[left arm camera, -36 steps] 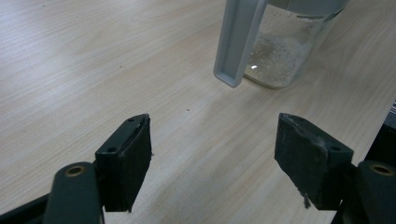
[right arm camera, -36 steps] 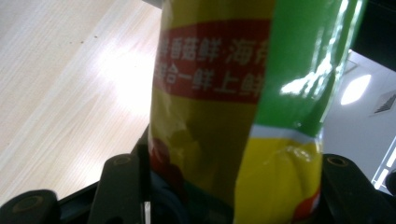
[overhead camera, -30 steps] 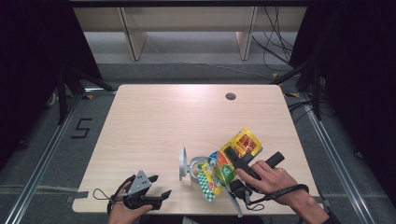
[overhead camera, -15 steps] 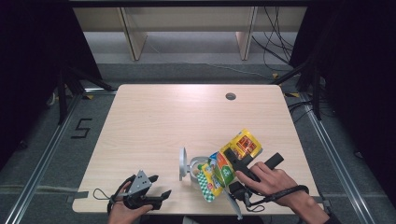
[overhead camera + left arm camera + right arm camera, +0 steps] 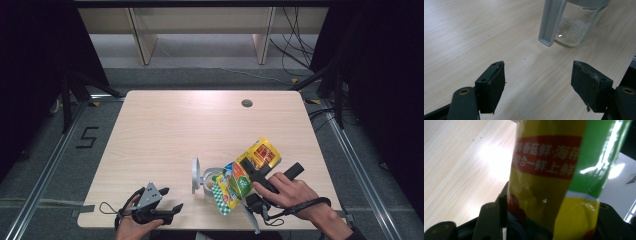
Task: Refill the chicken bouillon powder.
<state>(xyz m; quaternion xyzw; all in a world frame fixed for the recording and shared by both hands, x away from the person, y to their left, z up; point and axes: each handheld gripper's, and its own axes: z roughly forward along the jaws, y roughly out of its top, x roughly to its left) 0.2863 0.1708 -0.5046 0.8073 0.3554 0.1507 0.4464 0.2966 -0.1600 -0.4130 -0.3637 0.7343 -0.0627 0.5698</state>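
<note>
Pouring seems in hand: the right gripper jaws clamp a seasoning pouch tilted over the glass jar. Left gripper jaws stand apart on the near counter; next it should steady the jar.

My left hand-held gripper sits at the near edge of the surface, left of the jar. The pouch in my right hand-held gripper leans over the jar from its right.

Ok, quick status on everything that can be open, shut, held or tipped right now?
Left gripper: open, nothing between its jaws.
Right gripper: shut on the packet.
Packet: held tilted, low end at the jar's mouth.
Jar: upright on the table, open, lid swung up, pale granules low inside.
</note>
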